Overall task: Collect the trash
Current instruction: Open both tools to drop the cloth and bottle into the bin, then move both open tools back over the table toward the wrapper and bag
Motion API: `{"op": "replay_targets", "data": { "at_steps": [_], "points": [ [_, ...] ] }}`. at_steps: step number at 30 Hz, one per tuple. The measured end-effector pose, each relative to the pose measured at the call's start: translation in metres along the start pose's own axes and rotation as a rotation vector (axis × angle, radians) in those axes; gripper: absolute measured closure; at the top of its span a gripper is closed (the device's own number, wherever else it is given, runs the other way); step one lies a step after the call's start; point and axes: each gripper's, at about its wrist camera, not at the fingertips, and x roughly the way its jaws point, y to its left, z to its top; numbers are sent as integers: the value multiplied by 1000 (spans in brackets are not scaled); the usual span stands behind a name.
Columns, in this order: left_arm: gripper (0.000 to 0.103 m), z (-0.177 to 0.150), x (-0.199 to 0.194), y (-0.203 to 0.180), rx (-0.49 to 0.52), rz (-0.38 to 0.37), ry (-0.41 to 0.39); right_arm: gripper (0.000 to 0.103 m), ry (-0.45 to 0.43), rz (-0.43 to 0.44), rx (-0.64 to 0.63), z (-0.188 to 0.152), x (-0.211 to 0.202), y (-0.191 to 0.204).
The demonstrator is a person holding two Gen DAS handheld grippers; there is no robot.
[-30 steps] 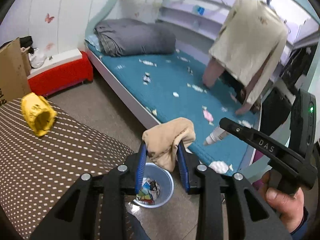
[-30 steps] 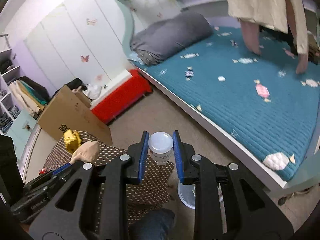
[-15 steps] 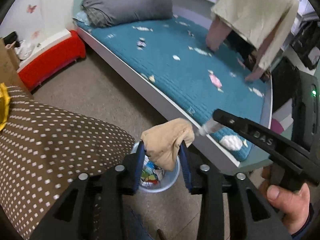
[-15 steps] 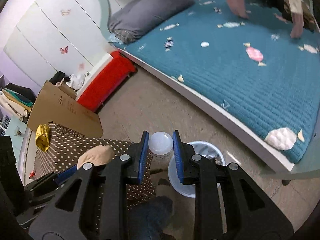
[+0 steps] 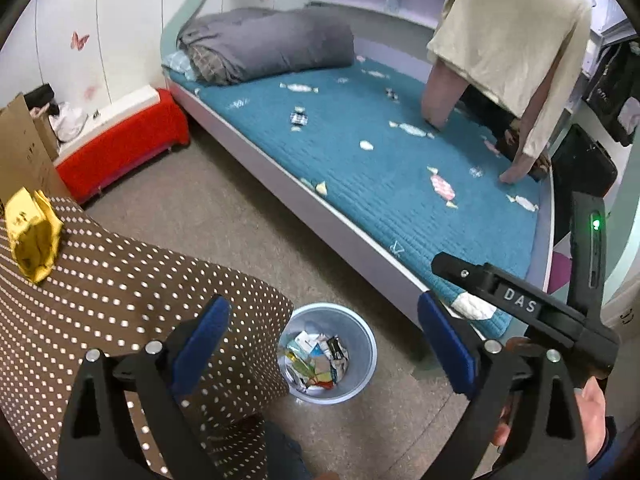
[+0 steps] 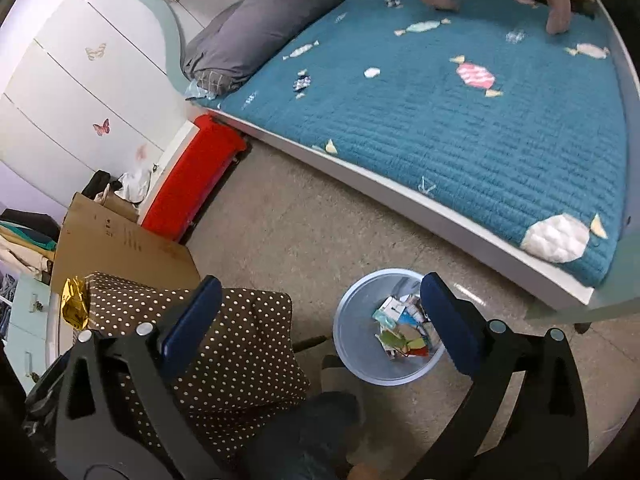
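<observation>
A pale blue bin (image 5: 362, 334) (image 6: 344, 322) stands on the floor between the dotted table and the bed, with paper and packet scraps inside. My left gripper (image 5: 324, 340) hangs above it, its jaws opening wide with nothing between the blue pads. My right gripper (image 6: 320, 320) is also over the bin, jaws opening and empty; one of its fingers (image 5: 480, 280) shows in the left wrist view. A crumpled gold wrapper (image 5: 34, 236) (image 6: 74, 306) lies on the table. A beige patch (image 6: 334, 376) lies on the floor by the bin; I cannot tell what it is.
The brown dotted tablecloth (image 5: 120, 288) fills the left. A teal bed (image 5: 380, 168) runs along the right, with a person (image 5: 508, 40) kneeling on it. A red bench (image 5: 120, 148) and a cardboard box (image 6: 120, 248) stand by the wall. A denim knee (image 6: 304, 436) is below.
Both grippers sank toward the bin and opened. The tan cloth has left the left jaws and the white-capped bottle has left the right jaws; neither shows now.
</observation>
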Motion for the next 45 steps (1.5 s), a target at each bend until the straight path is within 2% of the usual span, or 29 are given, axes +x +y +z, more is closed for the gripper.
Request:
{"op": "replay_targets", "data": {
  "at_steps": [13, 21, 33, 41, 45],
  "points": [
    [10, 4, -79, 15, -1, 23, -147, 6, -91, 24, -113, -2, -57, 67],
    [8, -9, -135, 55, -55, 58, -241, 6, -133, 86, -244, -13, -87, 135],
    [8, -41, -204, 158, -185, 213, -351, 6, -128, 185, -486, -48, -91, 255],
    [8, -69, -227, 237, -289, 332, -356, 6, -77, 207, -599, -74, -59, 314],
    [8, -89, -230, 287, -354, 397, -336, 6, -36, 193, -648, -82, -28, 335]
  ]
}}
